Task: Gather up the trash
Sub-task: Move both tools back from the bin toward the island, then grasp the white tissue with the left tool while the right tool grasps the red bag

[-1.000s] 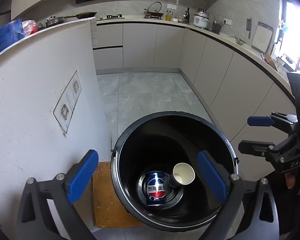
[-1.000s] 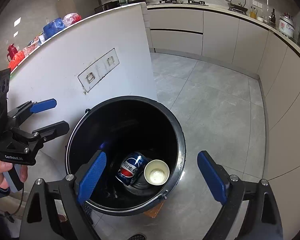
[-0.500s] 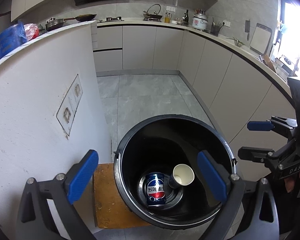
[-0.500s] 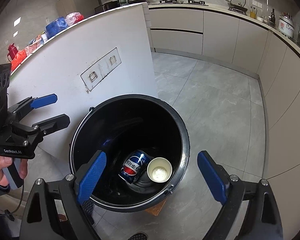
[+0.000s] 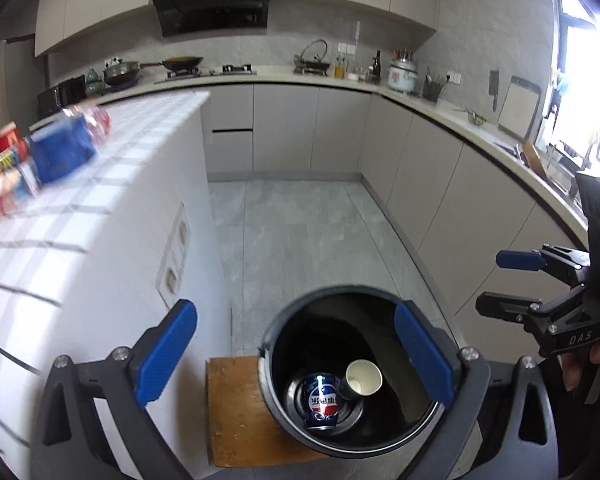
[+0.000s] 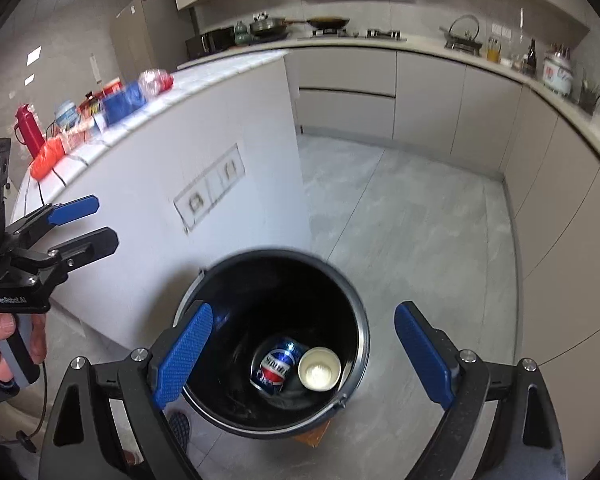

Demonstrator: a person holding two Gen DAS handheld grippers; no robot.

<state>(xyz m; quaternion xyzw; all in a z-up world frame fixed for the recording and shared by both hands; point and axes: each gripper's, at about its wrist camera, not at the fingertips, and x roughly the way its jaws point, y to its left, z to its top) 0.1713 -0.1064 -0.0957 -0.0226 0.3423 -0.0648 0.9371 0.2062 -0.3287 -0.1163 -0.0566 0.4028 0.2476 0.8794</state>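
Both cameras have risen and drawn back from the black bin [image 5: 350,372] compared with the views a second and half a second ago: the bin now fills less of each view, and the tiled top of the bench [image 5: 112,184] has come into sight. Both views are blurred by motion, most strongly over the bench. This suggests that the drop-off step is complete and that both units are being redirected toward the next item.

The left claw [image 5: 296,354] stands wide apart and carries nothing. The right claw [image 6: 304,354] also stands wide apart and carries nothing. Each is visible side-on in the other's camera, held level beside the bin.

Collected trash: a blue drinks can [image 5: 321,406] lies on its side at the bin floor, with a white paper cup [image 5: 363,377] touching it, mouth turned upward. Both lie below and between the fingers of each claw, well apart from them.

The bin rests on a brown wooden board [image 5: 232,408] on the floor, just beside the end wall of the bench.

Possible remaining items: blue and red packages [image 6: 124,98] are clustered along the left edge of the bench top, near a red flask [image 6: 27,126]. Their type cannot be determined because of blur. They lie well apart from both claws, up and to the left.
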